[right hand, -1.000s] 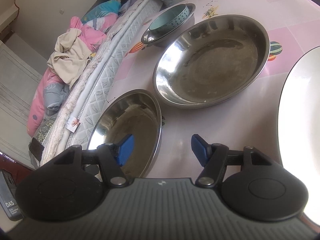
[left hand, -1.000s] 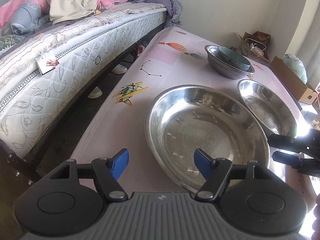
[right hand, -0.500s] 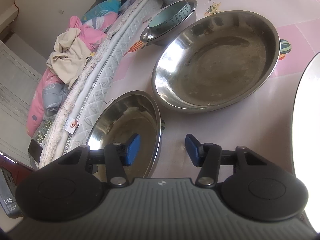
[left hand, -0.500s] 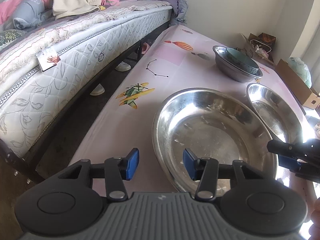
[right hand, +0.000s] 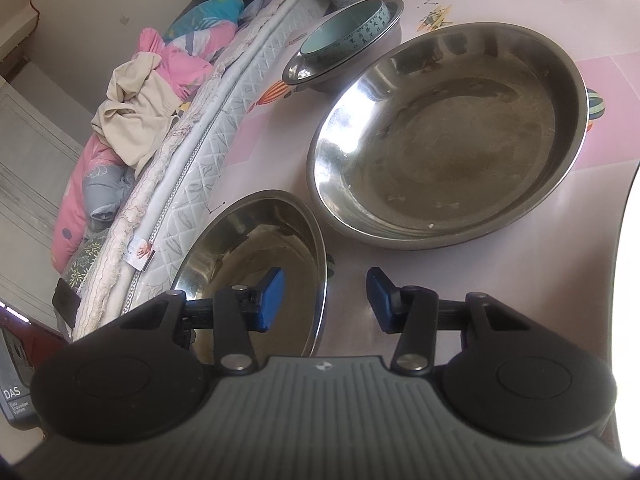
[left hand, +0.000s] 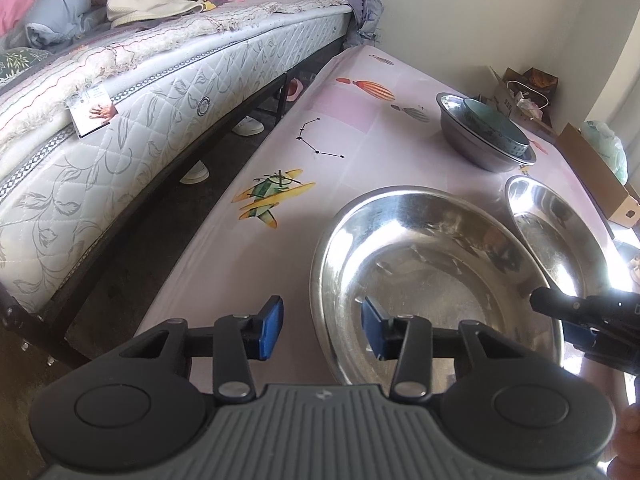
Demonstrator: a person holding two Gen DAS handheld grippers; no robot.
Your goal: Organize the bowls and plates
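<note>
The left claw (left hand: 322,330) straddles the near-left rim of the large steel basin (left hand: 432,276): its right pad sits inside the basin and its left pad outside over the pink bench (left hand: 256,272). Its jaws are closing, but the pads do not yet press the rim. The right claw (right hand: 326,298) straddles the rim of the smaller steel basin (right hand: 256,252) the same way, left pad inside, right pad over the bench, jaws closing, no contact visible. From the right claw, the large basin lies ahead and to the right, just beside the smaller one. Farther ahead, a teal ceramic bowl (right hand: 348,38) sits nested in a deep steel bowl (right hand: 304,76). At that claw's far right a white plate (right hand: 632,280) shows only as an overexposed edge. A mattress (left hand: 132,120) runs along the bench to the left claw's left.
</note>
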